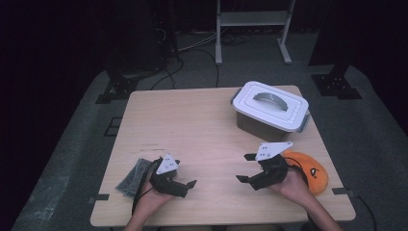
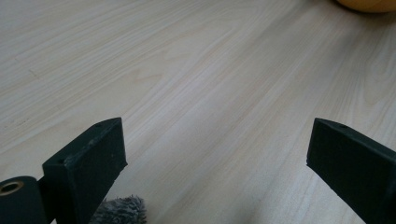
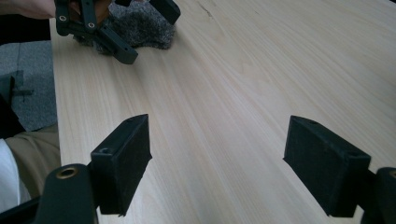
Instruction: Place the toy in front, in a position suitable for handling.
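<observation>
Pale wood bench, bare across the middle. At far right, white lidded box, shut, handle flat on top. Near right edge, orange plush, long axis along the bench edge, just behind the right gripper and touching that hand. At near left, grey cloth, flat, long axis slanting toward the corner, partly under the left gripper. Both sets of fingers wide, holding nothing, aimed inward at each other over bare wood. Cloth tip visible just behind the left fingers in the left gripper view: behind and outboard, not ahead. Left hand clearly nearer the cloth, right hand nearer the plush; either pick likely needs a turn back outward first.
</observation>
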`<state>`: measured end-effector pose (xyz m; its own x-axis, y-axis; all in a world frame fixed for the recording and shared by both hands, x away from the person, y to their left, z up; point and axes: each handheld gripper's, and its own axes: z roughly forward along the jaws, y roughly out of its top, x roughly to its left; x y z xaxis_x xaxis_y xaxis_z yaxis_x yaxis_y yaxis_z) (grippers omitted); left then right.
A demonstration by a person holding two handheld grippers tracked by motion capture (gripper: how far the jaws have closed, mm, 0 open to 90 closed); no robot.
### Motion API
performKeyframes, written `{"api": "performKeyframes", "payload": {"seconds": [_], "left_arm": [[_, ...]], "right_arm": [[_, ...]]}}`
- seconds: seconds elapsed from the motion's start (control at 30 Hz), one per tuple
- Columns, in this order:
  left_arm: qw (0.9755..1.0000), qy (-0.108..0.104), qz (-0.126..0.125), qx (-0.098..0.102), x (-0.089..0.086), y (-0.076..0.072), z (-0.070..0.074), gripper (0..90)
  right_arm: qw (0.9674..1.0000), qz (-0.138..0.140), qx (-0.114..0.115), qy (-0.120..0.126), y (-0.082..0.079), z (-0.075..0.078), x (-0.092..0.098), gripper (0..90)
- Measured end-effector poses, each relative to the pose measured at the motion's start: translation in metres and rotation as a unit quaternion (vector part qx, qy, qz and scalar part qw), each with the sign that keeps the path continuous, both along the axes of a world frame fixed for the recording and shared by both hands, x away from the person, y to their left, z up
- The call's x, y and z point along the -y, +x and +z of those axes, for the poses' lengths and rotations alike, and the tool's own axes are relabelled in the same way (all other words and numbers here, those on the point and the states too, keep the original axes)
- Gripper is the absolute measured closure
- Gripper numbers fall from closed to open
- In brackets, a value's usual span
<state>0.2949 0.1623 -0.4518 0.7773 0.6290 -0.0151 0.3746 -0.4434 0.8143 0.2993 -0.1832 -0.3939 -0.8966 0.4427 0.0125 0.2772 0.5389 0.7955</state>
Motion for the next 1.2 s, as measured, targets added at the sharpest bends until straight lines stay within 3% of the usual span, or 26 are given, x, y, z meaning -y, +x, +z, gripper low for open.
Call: {"api": "performKeyframes", "payload": {"seconds": [0.33, 0.6, 1.2], "left_arm": [[1.0, 0.001, -0.001, 0.0, -0.001, 0.0, 0.0, 3.8], [1.0, -0.001, -0.001, 0.0, 0.0, 0.001, -0.001, 3.8], [1.0, 0.004, -0.004, 0.003, 0.001, 0.0, -0.001, 3.8]], "right_arm": [[0.9998, 0.005, -0.002, -0.021, -0.001, 0.014, 0.018, 21.3], [0.9996, -0.011, 0.0, -0.024, -0.002, 0.022, 0.043, 21.3], [0.999, -0.03, -0.005, -0.033, -0.007, 0.02, 0.069, 21.2]]}}
